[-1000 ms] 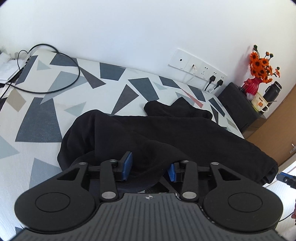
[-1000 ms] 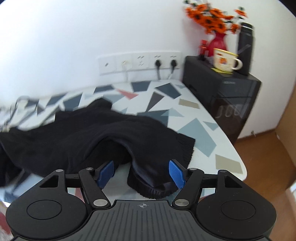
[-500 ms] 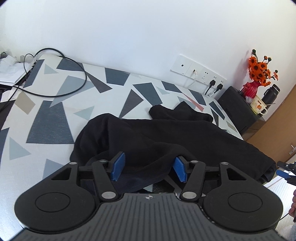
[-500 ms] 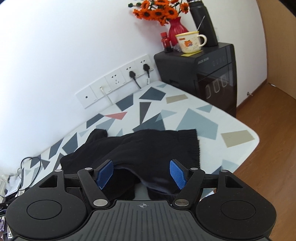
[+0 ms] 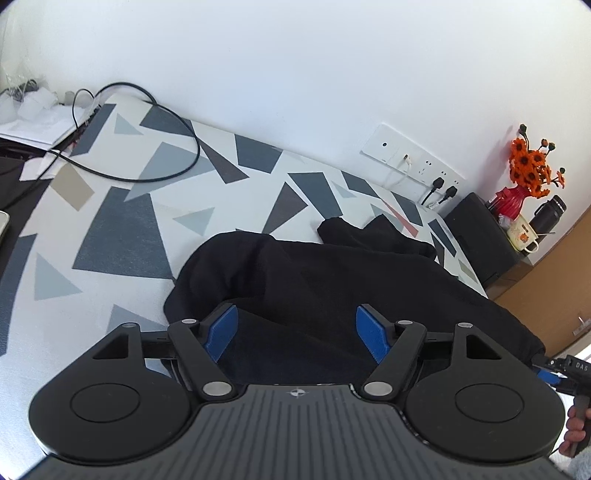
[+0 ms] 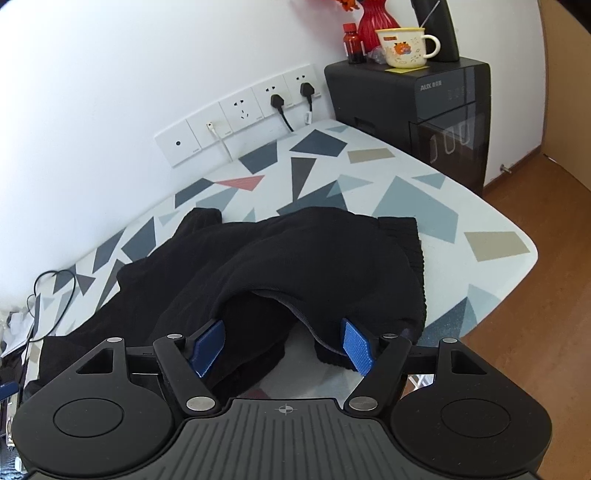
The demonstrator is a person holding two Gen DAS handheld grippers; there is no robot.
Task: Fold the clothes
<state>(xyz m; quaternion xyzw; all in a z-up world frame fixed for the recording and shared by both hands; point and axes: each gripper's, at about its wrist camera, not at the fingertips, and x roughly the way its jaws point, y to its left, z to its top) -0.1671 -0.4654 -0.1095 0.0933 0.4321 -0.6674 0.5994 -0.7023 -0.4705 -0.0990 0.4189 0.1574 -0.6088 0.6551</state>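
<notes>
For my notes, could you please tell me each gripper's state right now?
Left gripper: opening, black garment between its fingers, ungripped.
Right gripper: open, garment edge between its fingers.

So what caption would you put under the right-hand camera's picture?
Right gripper open over a rumpled black garment on a patterned table, its jaws straddling a raised fold.

Standing on a black cabinet (image 6: 436, 110) by the wall: a cream mug (image 6: 404, 48), a small brown bottle (image 6: 353, 43), a red vase (image 6: 376, 18) holding orange flowers (image 5: 532, 168), and a dark flask (image 5: 550, 212). Running along the white wall, a row of sockets (image 6: 243, 110), two black plugs (image 6: 277, 100) sitting in them. Looping across the triangle-patterned tabletop (image 5: 122, 236), a black cable (image 5: 147, 173), with papers (image 5: 35, 122) lying at the far corner.
</notes>
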